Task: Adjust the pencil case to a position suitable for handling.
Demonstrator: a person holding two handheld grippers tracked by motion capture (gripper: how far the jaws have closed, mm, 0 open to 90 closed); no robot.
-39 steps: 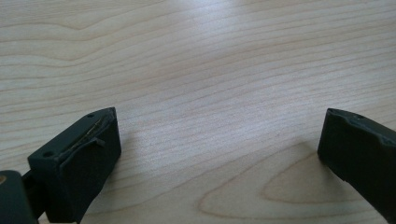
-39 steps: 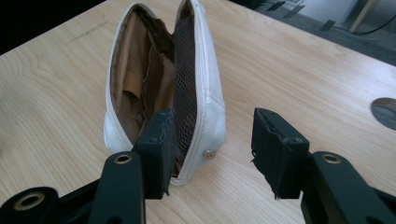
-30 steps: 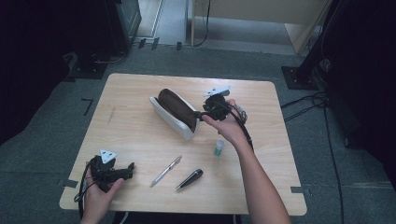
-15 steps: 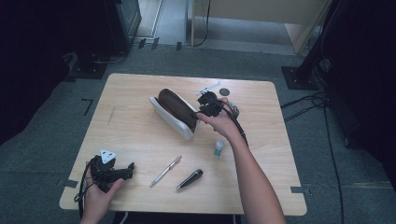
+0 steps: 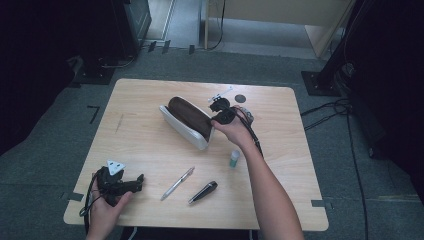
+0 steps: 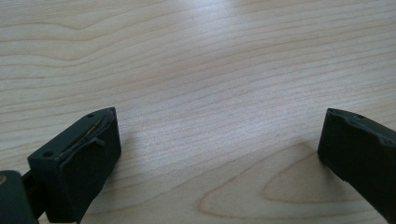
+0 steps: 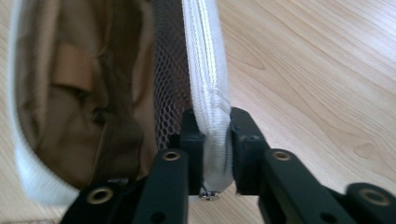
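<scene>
An open white pouch (image 5: pixel 186 119) with a brown lining lies near the table's middle. My right gripper (image 5: pixel 216 116) is at its right end. In the right gripper view the jaws have just been closing, and the right gripper (image 7: pixel 215 128) is shut on the pouch's white zipper edge (image 7: pixel 205 60). Black mesh and the brown inside (image 7: pixel 79 93) show to the left of the pinched edge. My left gripper (image 5: pixel 140 181) rests near the table's front left corner, far from the pouch. In its own view the left gripper (image 6: pixel 217 128) stands open over bare wood.
On the wooden table (image 5: pixel 145 100), a silver pen (image 5: pixel 177 183) and a black marker-like stick (image 5: pixel 202 192) lie near the front edge. A small green-and-white bottle (image 5: pixel 234 159) stands beside my right forearm. A dark disc (image 5: pixel 240 98) lies behind the right gripper.
The right hand has moved left and a little down to the pouch's end, and its jaws have closed on the white zipper edge. The left hand has kept still.
</scene>
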